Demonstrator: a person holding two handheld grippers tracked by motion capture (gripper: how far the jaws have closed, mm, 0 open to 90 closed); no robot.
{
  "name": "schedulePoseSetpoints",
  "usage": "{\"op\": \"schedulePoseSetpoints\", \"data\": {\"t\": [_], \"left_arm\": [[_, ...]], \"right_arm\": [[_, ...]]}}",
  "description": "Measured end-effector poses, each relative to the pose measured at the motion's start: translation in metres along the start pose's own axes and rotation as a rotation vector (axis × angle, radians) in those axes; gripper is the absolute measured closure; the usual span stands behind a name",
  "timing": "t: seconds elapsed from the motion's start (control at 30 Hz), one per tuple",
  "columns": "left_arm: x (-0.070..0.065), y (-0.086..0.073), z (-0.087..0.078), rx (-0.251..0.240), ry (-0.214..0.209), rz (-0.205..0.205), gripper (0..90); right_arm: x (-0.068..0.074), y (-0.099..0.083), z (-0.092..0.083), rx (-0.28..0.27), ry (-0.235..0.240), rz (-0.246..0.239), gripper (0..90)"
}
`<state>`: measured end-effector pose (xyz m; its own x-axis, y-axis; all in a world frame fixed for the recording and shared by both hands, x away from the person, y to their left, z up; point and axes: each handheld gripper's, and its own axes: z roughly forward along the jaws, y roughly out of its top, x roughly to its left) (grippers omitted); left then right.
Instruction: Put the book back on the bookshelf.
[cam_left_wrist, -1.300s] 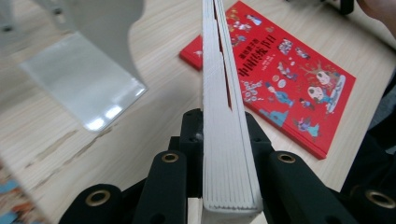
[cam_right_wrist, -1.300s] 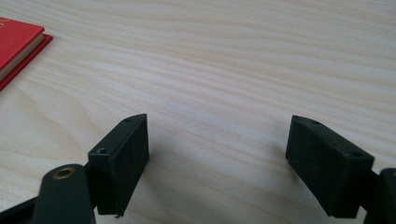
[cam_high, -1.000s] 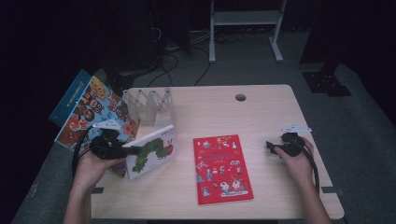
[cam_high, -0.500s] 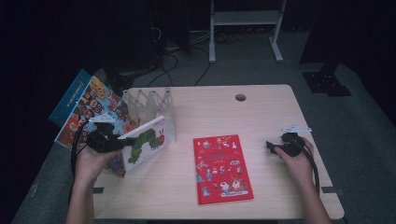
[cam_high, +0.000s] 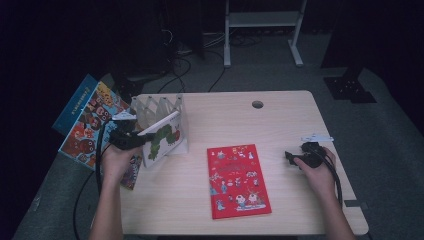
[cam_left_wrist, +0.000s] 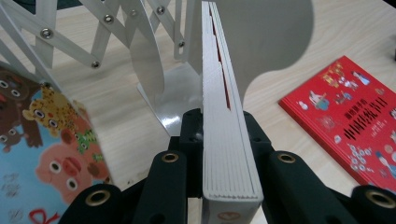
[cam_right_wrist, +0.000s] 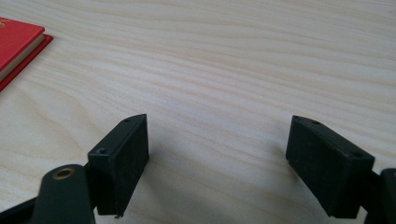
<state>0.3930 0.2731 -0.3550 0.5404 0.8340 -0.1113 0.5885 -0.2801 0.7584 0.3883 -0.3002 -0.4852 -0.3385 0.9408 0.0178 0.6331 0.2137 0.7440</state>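
Board book at the rack's mouth, held on edge

Clamped in the left gripper (cam_left_wrist: 212, 140), book (cam_high: 162, 140) tilted, long axis aimed into the white rack (cam_high: 160, 107) just ahead, its end slot directly beyond. Right gripper (cam_right_wrist: 217, 158) resting well apart, jaws wide and empty, near the red book (cam_high: 237, 180).

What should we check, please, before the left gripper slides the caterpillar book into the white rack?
1. Left gripper clamped on the caterpillar book: ok.
2. Book on edge, aligned with the rack divider: ok.
3. Slot in the white rack free to take it: cannot tell.
4. Right gripper open, resting clear of the rack: ok.
5. Red book lying flat, out of the path: ok.
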Motion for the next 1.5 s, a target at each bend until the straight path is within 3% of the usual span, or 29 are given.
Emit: {"op": "schedulePoseSetpoints", "data": {"t": [0.17, 0.43, 0.83, 1.0, 1.17, 1.33, 1.5], "left_arm": [[-0.001, 0.001, 0.008, -0.003, 0.003, -0.001, 75.4], [-0.012, -0.003, 0.018, 0.044, 0.035, 0.049, 75.1], [-0.017, -0.010, 0.036, 0.080, 0.044, 0.055, 73.6], [-0.023, -0.011, 0.042, 0.103, 0.016, 0.063, 65.1], [-0.024, -0.015, 0.044, 0.130, 0.016, 0.078, 56.9], [-0.025, -0.025, 0.036, 0.148, 0.002, 0.113, 47.0], [-0.022, -0.031, 0.027, 0.166, -0.012, 0.128, 45.1]], "right_arm": [[0.000, 0.000, 0.000, 0.000, 0.000, 0.001, 20.2], [0.000, 0.000, 0.000, 0.000, 0.000, 0.001, 20.1], [0.000, 0.000, 0.000, -0.001, -0.001, -0.001, 20.1], [0.000, 0.000, 0.000, -0.001, -0.001, -0.001, 20.1], [0.000, 0.000, 0.000, -0.001, -0.001, -0.001, 20.1], [0.000, 0.000, 0.000, -0.001, -0.001, -0.001, 20.1], [0.000, 0.000, 0.000, 0.000, -0.001, -0.001, 20.1]]}}
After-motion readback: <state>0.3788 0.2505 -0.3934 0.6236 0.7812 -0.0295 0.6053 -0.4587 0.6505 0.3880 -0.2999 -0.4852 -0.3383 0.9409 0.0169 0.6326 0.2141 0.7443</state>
